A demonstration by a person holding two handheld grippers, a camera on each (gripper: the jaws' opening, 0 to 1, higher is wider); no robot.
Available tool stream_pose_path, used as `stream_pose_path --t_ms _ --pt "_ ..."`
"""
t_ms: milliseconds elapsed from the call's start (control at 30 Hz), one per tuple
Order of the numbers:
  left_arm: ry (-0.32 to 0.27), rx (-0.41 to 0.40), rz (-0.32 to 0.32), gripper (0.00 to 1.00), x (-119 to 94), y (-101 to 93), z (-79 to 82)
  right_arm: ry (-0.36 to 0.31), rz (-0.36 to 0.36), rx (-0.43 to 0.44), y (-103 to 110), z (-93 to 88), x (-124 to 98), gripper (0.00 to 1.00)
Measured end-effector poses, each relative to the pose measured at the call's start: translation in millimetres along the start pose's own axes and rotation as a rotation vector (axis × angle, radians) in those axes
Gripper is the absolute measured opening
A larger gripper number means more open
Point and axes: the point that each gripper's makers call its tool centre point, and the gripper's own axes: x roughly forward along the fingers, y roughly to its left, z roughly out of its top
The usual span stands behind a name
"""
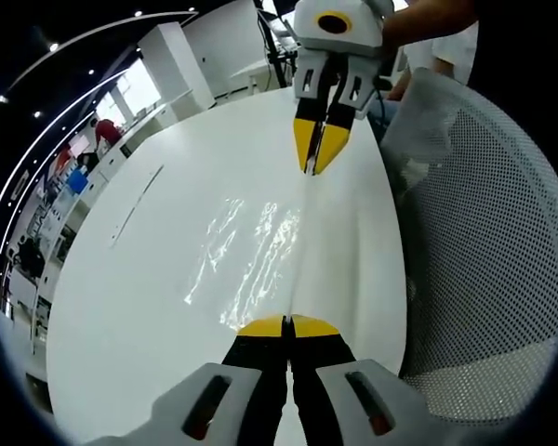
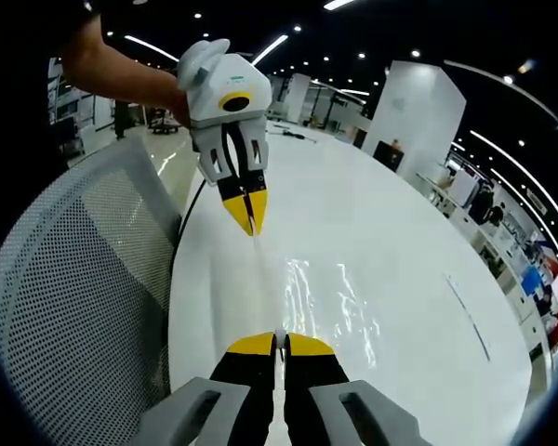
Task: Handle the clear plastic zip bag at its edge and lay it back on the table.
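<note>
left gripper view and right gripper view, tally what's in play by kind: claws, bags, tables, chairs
claws: 2, left claw and right claw, each shut on an edge of the bag
clear plastic zip bags: 1, zip bag stretched between them over the table
white tables: 1, table
mesh chairs: 1, chair beside the table
total: 5

Clear zip bag (image 1: 251,255), edge taut above table (image 1: 149,307)
</note>
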Motion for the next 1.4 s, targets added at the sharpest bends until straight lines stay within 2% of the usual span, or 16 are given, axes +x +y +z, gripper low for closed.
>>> stream_pose_path --t_ms 67,133,267,500,567,700,833,1033,1400 --pt "0.000 0.000 0.001 0.00 0 -0.5 1.1 0.002 -0.002 0.012 0 -0.5 0 0.00" --pt "-0.005 -0.006 -0.001 0.00 -1 -1.4 3.7 0.006 -0.021 0.074 -3 -1.6 -2 0.00" --pt "-0.037 0.008 0.011 0.00 -4 -1.2 14.1 0.003 -0.020 0.094 -5 -6.0 -7 0.00" --pt "-0.035 0.061 0.022 0.00 -1 -4.2 20.6 0.019 -0.009 0.070 -5 -12.1 -16 0.01" --pt "-0.035 0.069 0.023 0.00 -1 -5.1 21.7 0.022 -0.009 0.067 -5 -12.0 -19 0.05" --pt "-0.032 0.087 0.031 0.00 -2 -6.5 22.6 -0.001 0.002 0.083 -6 -4.0 -27 0.08" --pt "-0.030 0.097 0.041 0.00 -2 -6.5 22.8 -0.024 -0.031 0.052 -15 10.5 -32 0.10" --pt "-0.031 0.102 0.050 0.00 -2 -7.3 25.8 -0.048 -0.043 0.042 -21 24.5 -27 0.11" --pt "-0.032 0.098 0.061 0.00 -4 -7.7 28.0 -0.029 -0.013 0.053 -15 16.6 -8 0.11"
